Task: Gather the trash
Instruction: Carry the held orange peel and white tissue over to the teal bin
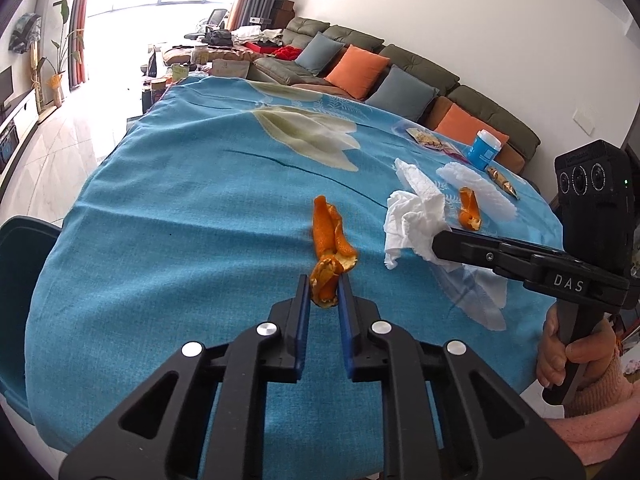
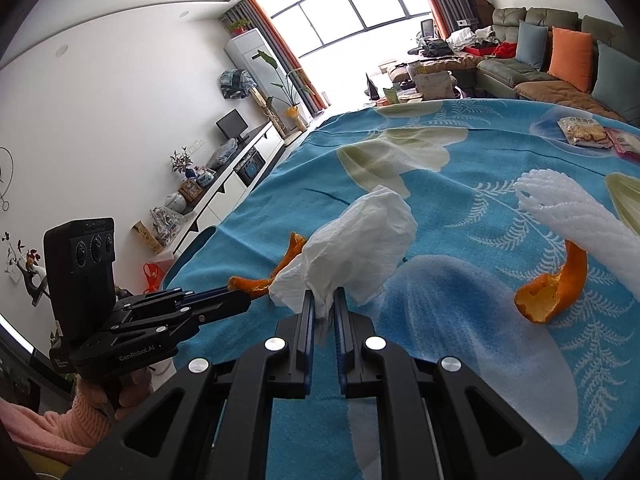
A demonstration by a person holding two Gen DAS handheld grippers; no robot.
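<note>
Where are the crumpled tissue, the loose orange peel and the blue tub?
crumpled tissue point(image 2: 360, 248), right wrist view, middle of the wad
loose orange peel point(image 2: 554, 292), right wrist view, curled inner side
blue tub point(image 1: 483, 151), left wrist view, its labelled side

A bright window with orange-and-grey curtains lights the white-walled room. Right of the window runs a grey sofa with orange and blue cushions; left of it, a white cabinet.

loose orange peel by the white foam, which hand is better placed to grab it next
Right, tentatively: that orange peel lies just beside the right gripper, but both are full, tissue there, another peel in the left gripper.
</note>
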